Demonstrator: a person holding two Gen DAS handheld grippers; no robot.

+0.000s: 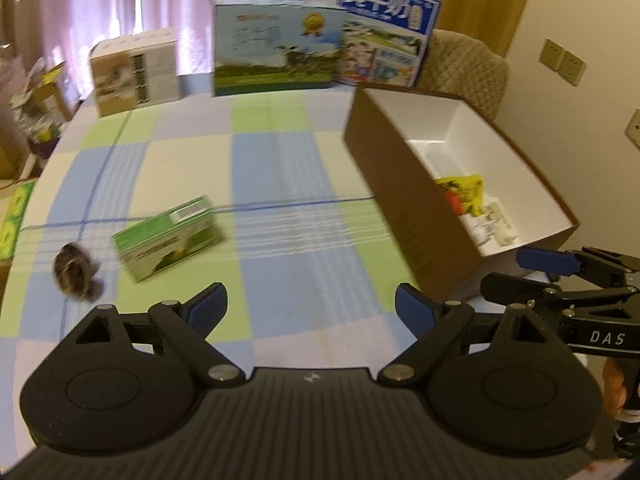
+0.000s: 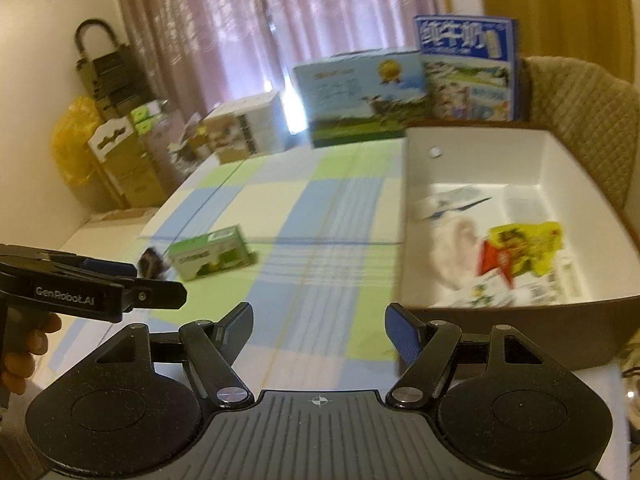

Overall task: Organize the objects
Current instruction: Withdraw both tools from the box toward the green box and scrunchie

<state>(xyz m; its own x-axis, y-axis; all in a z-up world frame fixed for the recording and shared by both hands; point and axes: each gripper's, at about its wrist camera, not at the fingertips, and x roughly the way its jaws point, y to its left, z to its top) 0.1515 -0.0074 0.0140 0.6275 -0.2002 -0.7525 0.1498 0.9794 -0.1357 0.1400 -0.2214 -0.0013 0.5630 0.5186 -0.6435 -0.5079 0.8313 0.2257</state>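
A green carton (image 1: 168, 238) (image 2: 210, 257) lies on the checked tablecloth, with a small dark roll (image 1: 74, 272) (image 2: 151, 263) just to its left. A brown box with a white inside (image 1: 416, 240) (image 2: 540, 148) stands at the right; it holds a yellow-and-red packet (image 1: 460, 192) (image 2: 520, 246) and other small packages. My left gripper (image 1: 310, 306) hangs open and empty above the cloth, nearer than the carton. My right gripper (image 2: 320, 328) is open and empty too, beside the box's near corner. Each gripper shows in the other's view, the right one (image 1: 560, 276) and the left one (image 2: 100, 284).
Along the table's far edge stand a white-and-brown box (image 1: 136, 72), a blue-and-green milk carton case (image 1: 276, 48) and a taller blue one (image 1: 384, 32). A padded chair back (image 1: 464, 68) rises behind the brown box. Stacked boxes and a yellow bag (image 2: 76, 148) stand left of the table.
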